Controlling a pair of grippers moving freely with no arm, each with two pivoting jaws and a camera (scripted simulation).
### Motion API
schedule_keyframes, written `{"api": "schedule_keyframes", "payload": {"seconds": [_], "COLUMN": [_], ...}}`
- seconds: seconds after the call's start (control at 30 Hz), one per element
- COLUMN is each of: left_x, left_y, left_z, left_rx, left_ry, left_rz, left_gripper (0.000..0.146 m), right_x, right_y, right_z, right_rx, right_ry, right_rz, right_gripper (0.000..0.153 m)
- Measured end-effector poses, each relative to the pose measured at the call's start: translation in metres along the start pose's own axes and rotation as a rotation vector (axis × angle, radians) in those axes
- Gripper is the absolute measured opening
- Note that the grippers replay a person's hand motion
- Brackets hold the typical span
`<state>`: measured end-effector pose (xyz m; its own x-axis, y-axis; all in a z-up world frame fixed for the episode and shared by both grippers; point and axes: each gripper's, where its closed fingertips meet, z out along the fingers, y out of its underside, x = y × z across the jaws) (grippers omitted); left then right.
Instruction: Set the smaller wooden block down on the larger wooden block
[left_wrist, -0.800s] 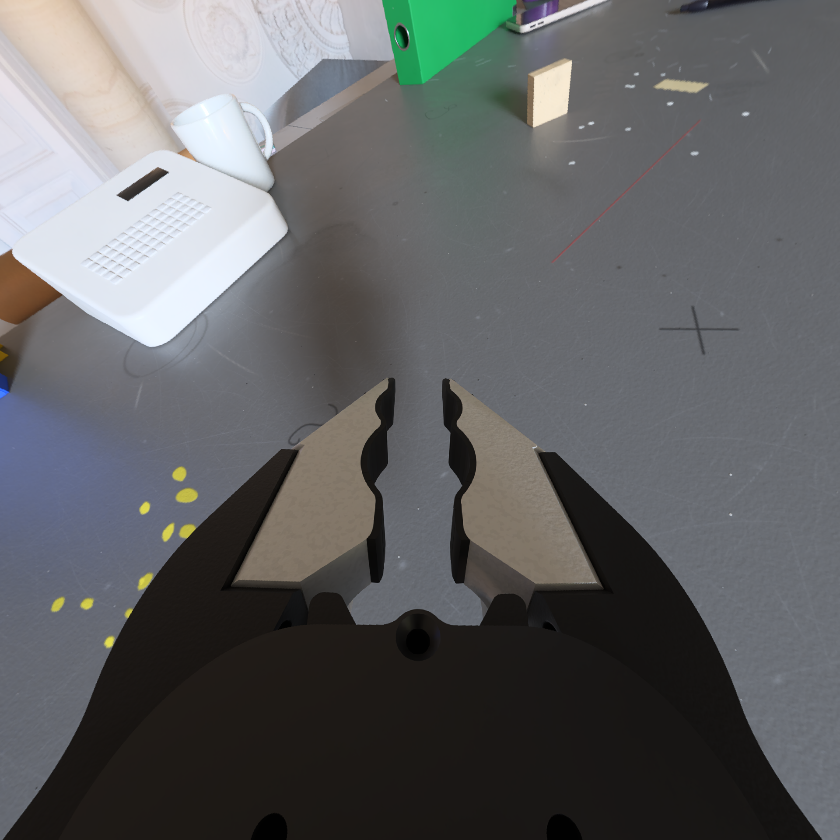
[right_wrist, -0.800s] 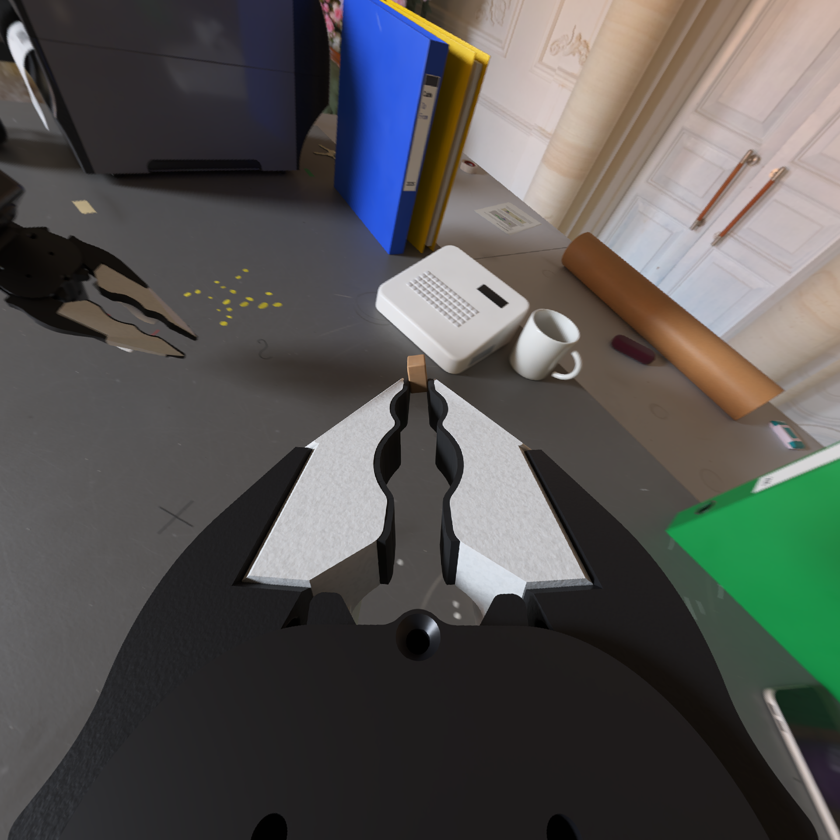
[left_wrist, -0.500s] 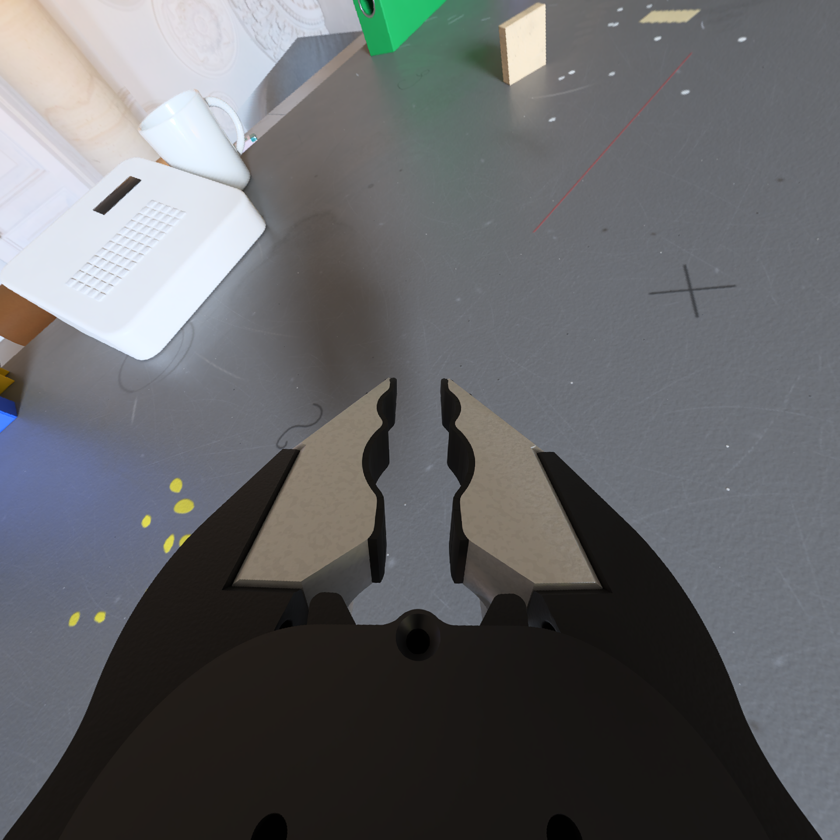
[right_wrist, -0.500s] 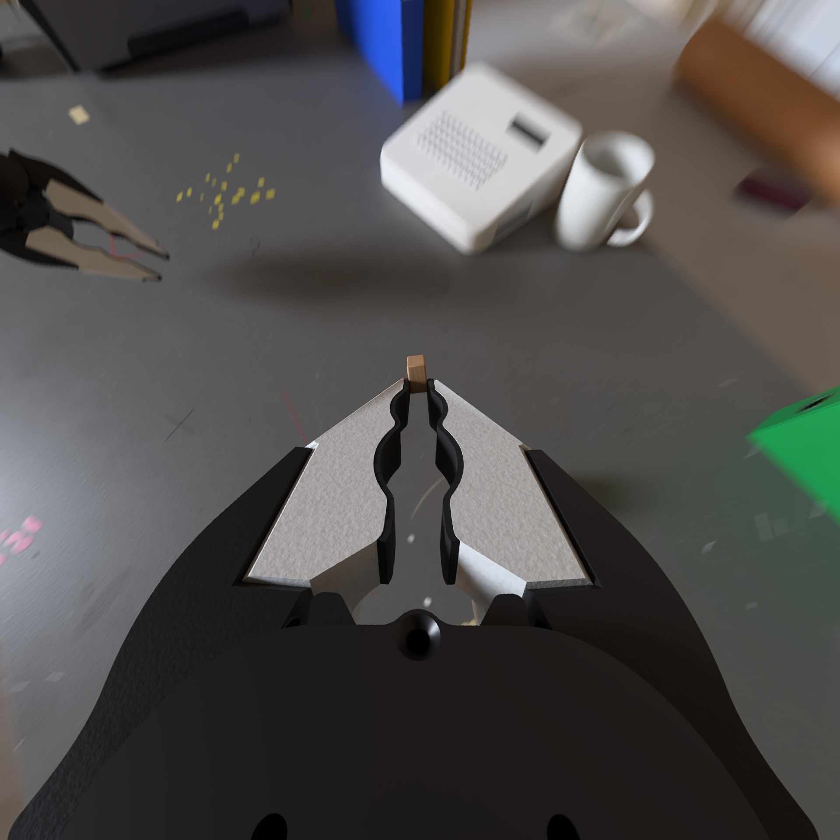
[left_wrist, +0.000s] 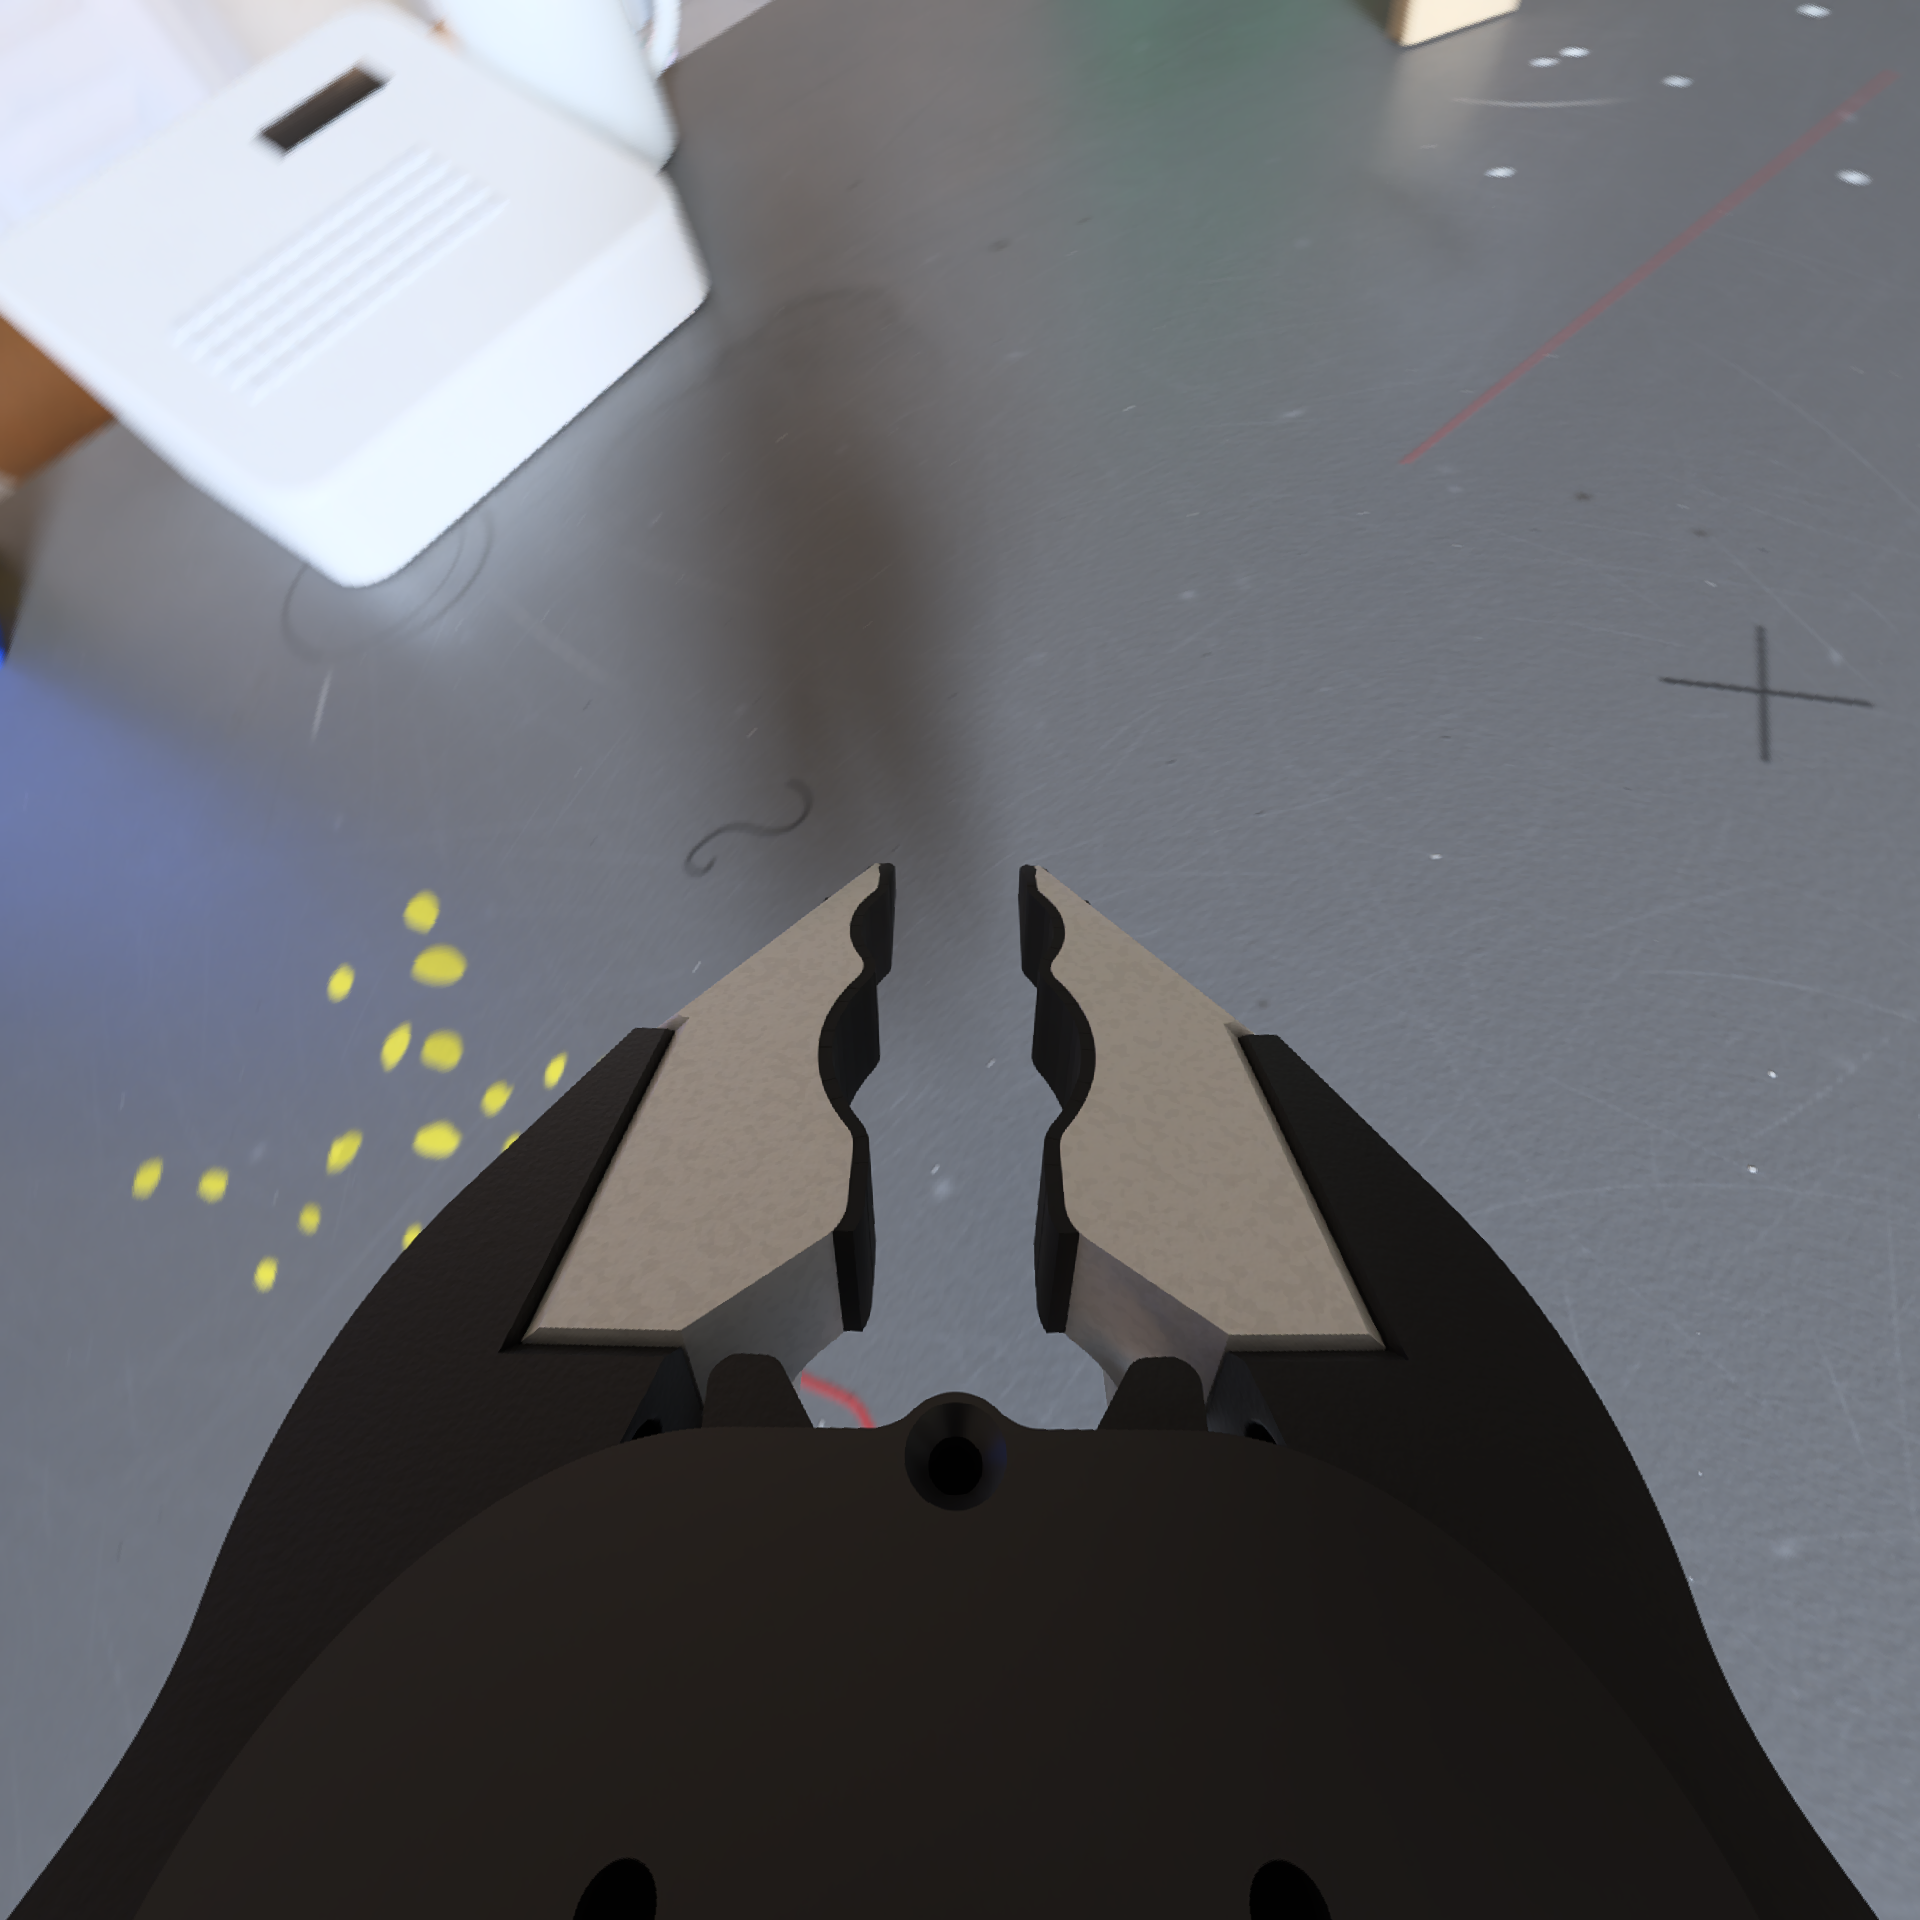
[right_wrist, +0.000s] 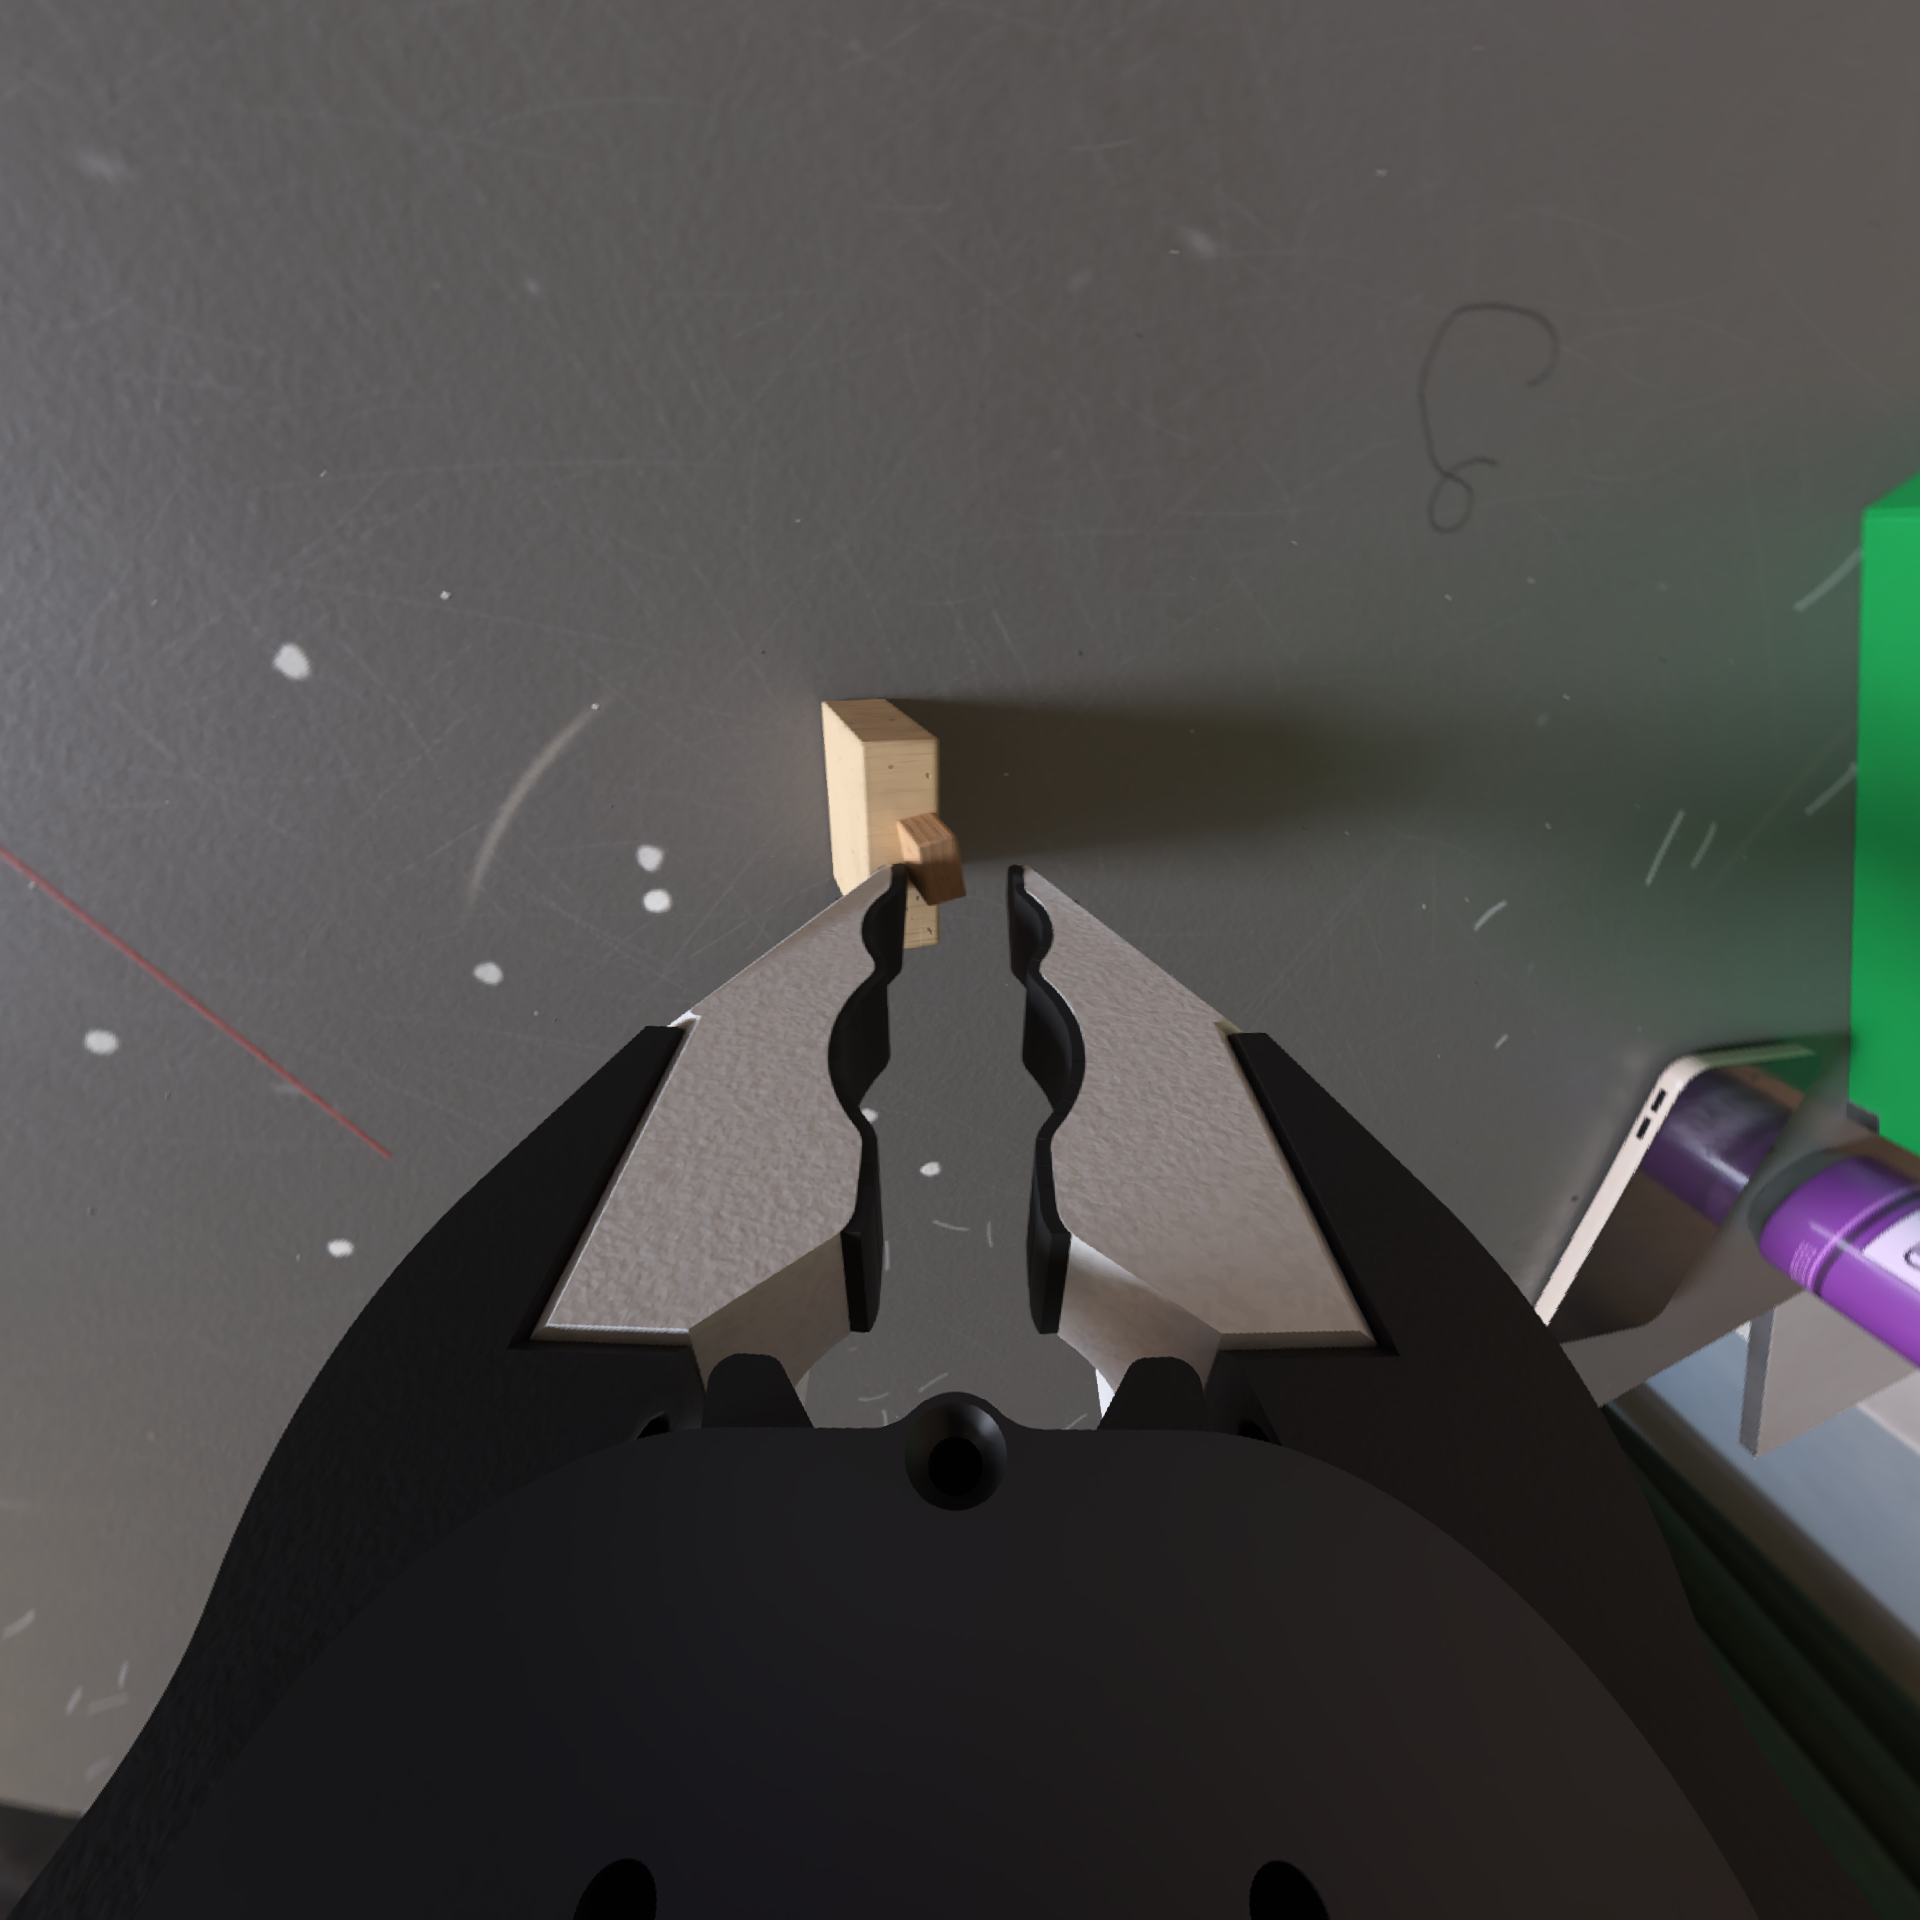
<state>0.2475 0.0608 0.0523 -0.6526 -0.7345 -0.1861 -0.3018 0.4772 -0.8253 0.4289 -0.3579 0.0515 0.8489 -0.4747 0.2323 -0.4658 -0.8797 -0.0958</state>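
In the right wrist view the larger pale wooden block (right_wrist: 881, 790) stands on the grey table (right_wrist: 416, 416), just beyond my fingertips. The smaller, darker wooden block (right_wrist: 931, 871) sits tilted against its near side, right at my left fingertip. My right gripper (right_wrist: 954, 873) is open, and the small block is not clamped between the jaws. I cannot tell whether it rests on the larger block. My left gripper (left_wrist: 956, 873) is open and empty over bare table. Only a corner of the larger block (left_wrist: 1449, 16) shows at the top edge of the left wrist view.
A green binder (right_wrist: 1886, 779) stands at the right, with a laptop (right_wrist: 1621, 1174) and a purple tube (right_wrist: 1839, 1226) below it. In the left wrist view a white box (left_wrist: 343, 270) and a white mug (left_wrist: 613, 73) are at the upper left. Yellow dots (left_wrist: 416, 1091) mark the table.
My right gripper has tipped down over the larger block and opened, letting go of the small block. The left gripper has moved a little and stays open.
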Motion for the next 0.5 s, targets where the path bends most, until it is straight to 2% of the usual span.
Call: {"api": "schedule_keyframes", "payload": {"seconds": [0.07, 0.17, 0.23, 0.3, 0.37, 0.43, 0.5], "left_x": [-0.014, -0.016, -0.006, 0.004, 0.014, 0.020, 0.023], "left_y": [0.008, 0.027, 0.039, 0.048, 0.052, 0.057, 0.062], "left_z": [-0.008, -0.022, -0.031, -0.037, -0.036, -0.033, -0.029], "left_rx": [-0.028, -0.081, -0.085, -0.092, -0.110, -0.132, -0.163], "left_ry": [-0.025, 0.019, 0.069, 0.094, 0.140, 0.195, 0.225], "left_rz": [-0.088, -0.163, -0.087, 0.037, 0.111, 0.122, 0.128], "left_gripper": [0.027, 0.037, 0.037, 0.034, 0.031, 0.031, 0.031], "right_x": [0.002, -0.001, -0.012, -0.037, -0.091, -0.155, -0.214], "right_y": [0.001, -0.003, -0.010, -0.018, -0.046, -0.075, -0.096], "right_z": [-0.006, -0.045, -0.077, -0.096, -0.111, -0.122, -0.124], "right_rx": [0.051, 0.255, 0.464, 0.632, 0.848, 1.055, 1.170], "right_ry": [0.041, 0.157, 0.225, 0.208, 0.020, -0.225, -0.447], "right_rz": [0.055, 0.177, 0.306, 0.484, 0.527, 0.487, 0.415], "right_gripper": [0.028, 0.039, 0.039, 0.036, 0.037, 0.037, 0.037]}}
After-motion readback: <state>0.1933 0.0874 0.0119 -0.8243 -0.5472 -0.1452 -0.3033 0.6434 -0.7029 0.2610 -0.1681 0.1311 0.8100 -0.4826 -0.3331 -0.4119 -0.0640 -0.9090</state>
